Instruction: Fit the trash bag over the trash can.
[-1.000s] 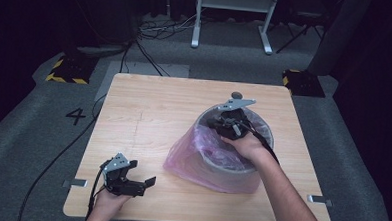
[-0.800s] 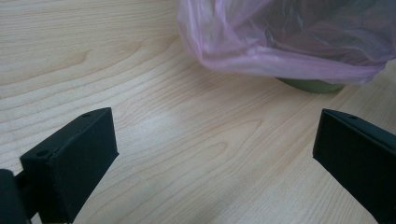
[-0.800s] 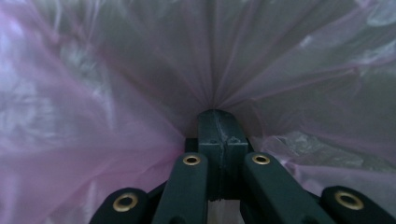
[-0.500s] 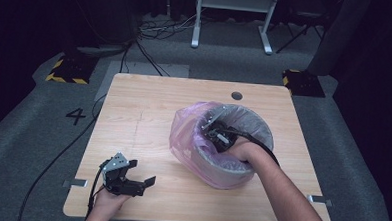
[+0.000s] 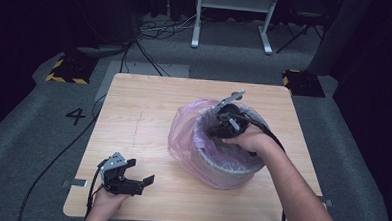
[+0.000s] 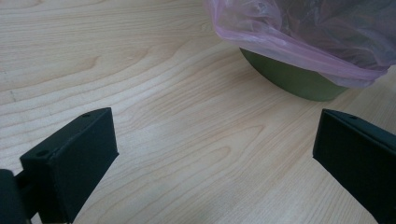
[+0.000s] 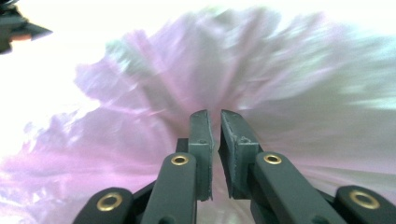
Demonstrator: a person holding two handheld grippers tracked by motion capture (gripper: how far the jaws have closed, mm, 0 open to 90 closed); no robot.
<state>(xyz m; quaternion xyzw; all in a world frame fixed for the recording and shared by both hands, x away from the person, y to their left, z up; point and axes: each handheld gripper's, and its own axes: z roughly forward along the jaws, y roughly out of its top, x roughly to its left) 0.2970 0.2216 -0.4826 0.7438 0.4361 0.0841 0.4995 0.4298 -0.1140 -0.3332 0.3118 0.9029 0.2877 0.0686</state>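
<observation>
The left gripper (image 5: 143, 180) rests on the table (image 5: 149, 108) close to the near edge, toward the near left corner, held by the person's left hand (image 5: 105, 199). Its jaws stand wide apart with nothing between them; in the left gripper view bare wood lies between the two black jaws and extends up to the bin. Open tabletop runs from this gripper to the left edge and on to the far left corner, giving unobstructed room across the whole left half. The grey bin (image 5: 221, 164) stands right of centre, nearer the right edge than the left, with a strip of bare wood between its base and the near edge. A pink plastic bag (image 5: 183, 135) lines the bin and drapes over its rim, bulging out toward the table centre on the left side. The right gripper (image 5: 218, 127) is held by the right hand (image 5: 250, 140) at the mouth of the bin, over its far left rim, pointing into the bag. Its jaws have just been opening slightly and stand nearly together, a narrow gap between the pads; in the right gripper view, blurred pink film lies beyond the tips, and whether any film sits in the gap cannot be told. Beyond the bin, clear wood reaches the far edge.
</observation>
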